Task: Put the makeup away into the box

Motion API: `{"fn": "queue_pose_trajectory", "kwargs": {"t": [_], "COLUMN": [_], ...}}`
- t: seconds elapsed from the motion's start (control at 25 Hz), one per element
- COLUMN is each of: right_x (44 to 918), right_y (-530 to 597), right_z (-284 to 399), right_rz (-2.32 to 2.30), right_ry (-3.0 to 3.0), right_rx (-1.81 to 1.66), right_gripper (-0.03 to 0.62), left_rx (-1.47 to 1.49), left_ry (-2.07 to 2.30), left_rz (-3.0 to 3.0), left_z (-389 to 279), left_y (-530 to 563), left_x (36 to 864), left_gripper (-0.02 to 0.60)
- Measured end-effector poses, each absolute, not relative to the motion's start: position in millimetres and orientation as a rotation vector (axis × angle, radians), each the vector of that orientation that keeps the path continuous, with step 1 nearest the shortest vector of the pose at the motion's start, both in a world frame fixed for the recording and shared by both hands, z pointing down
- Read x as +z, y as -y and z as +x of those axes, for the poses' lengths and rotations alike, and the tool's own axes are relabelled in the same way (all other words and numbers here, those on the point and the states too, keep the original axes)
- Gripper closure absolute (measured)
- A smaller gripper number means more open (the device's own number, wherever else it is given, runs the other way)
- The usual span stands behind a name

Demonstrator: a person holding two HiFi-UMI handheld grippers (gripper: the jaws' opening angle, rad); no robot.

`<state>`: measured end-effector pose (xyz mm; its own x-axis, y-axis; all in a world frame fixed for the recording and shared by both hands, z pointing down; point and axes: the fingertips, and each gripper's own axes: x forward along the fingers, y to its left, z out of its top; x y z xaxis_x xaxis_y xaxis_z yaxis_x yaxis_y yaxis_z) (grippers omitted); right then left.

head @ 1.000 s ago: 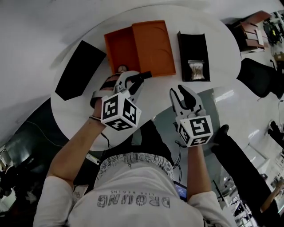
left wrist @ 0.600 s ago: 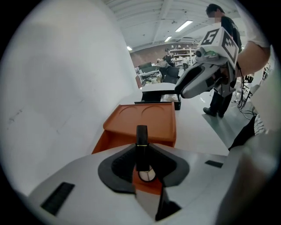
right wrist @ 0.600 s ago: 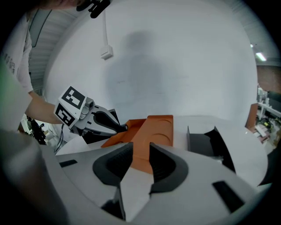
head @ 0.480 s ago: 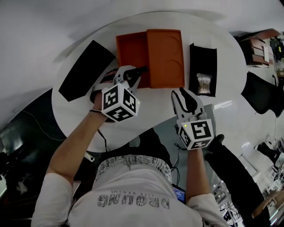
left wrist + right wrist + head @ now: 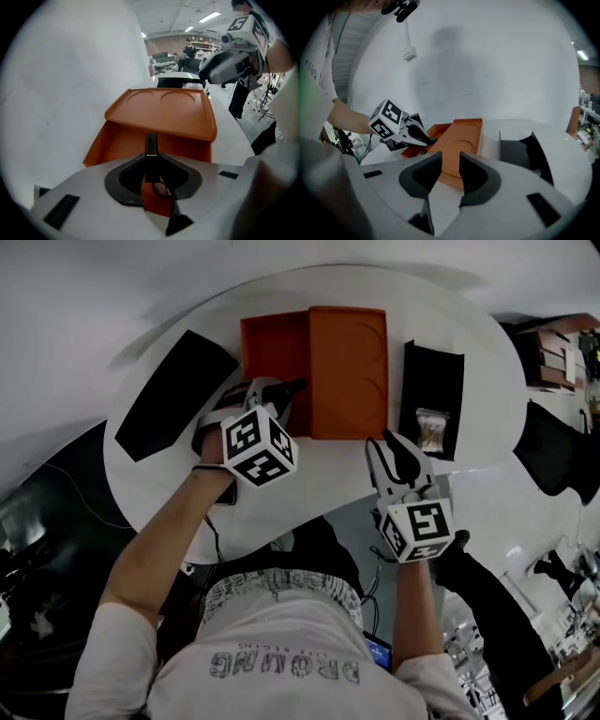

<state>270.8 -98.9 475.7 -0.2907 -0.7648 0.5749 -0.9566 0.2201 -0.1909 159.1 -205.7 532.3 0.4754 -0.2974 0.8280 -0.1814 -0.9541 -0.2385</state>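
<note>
- A round white table [image 5: 487, 352] takes the middle of the head view.
- A flat black sheet [image 5: 173, 395] lies at an angle on the left part of the table.
- An open black tray [image 5: 434, 376] lies on the right part of the table.
- A small clear packet [image 5: 431, 429] with something pale brown inside rests in the near end of this tray.
- A wooden shelf [image 5: 553, 338] stands beyond the table at the right.
- In the left gripper view, a person in dark clothes [image 5: 189, 47] stands far in the background, under long ceiling lights [image 5: 209, 17].
- In the right gripper view, a small white box [image 5: 409, 54] hangs on the pale wall.
</note>
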Motion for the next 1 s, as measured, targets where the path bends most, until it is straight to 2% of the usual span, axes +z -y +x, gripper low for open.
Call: {"fn": "queue_pose_trajectory", "kwargs": {"t": [0.8, 1.0], "right_x": [495.4, 493.2], "right_y": [100.4, 103.5], "right_z": [291.8, 288.2], "right_rz": [1.599, 1.599], "right_ry": [2.135, 2.139], "right_rx": [0.823, 0.818], "right_gripper": [0.468, 0.468], "left_rx": [-1.609, -1.612], "left_ry": [-0.310, -0.294], "left_rz": [-2.488, -2.497], "left_z": [172.3, 169.6], "left_y": [210.5, 209.3], "left_x": [567.8, 567.8], "left_gripper": [0.476, 0.444]}}
